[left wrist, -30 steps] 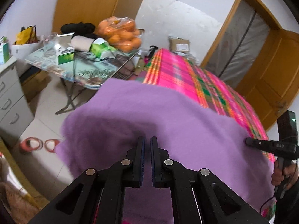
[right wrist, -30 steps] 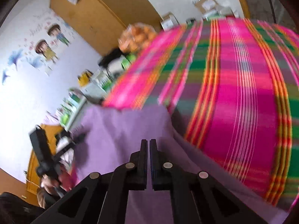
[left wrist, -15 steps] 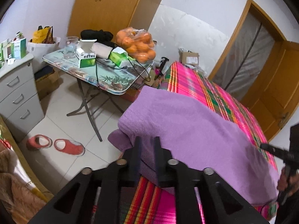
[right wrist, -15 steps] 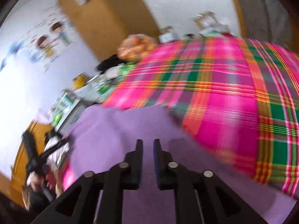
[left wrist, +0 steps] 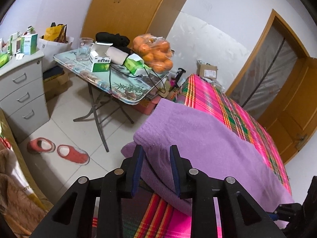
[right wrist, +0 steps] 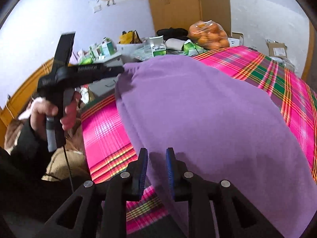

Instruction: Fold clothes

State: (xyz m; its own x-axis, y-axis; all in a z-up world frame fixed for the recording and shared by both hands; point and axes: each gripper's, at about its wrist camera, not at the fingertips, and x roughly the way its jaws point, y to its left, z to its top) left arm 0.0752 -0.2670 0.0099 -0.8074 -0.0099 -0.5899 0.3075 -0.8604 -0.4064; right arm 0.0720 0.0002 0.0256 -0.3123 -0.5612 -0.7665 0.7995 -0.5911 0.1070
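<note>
Bedroom with a plaid-covered bed (left wrist: pixel 227 99), purple garment (left wrist: pixel 208 148) folded on it.
Both claws stand open over the garment's near edge: the left claw (left wrist: pixel 156 167) at its corner, the right claw (right wrist: pixel 157 169) empty at its hem. Farther off, a folding table (left wrist: pixel 118 87) carries a bag of oranges (left wrist: pixel 153 53).

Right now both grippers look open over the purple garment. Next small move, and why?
Probably draw both back: the left gripper and right gripper are open, and the purple garment lies doubled over on the plaid bedspread, so this fold looks placed.
</note>
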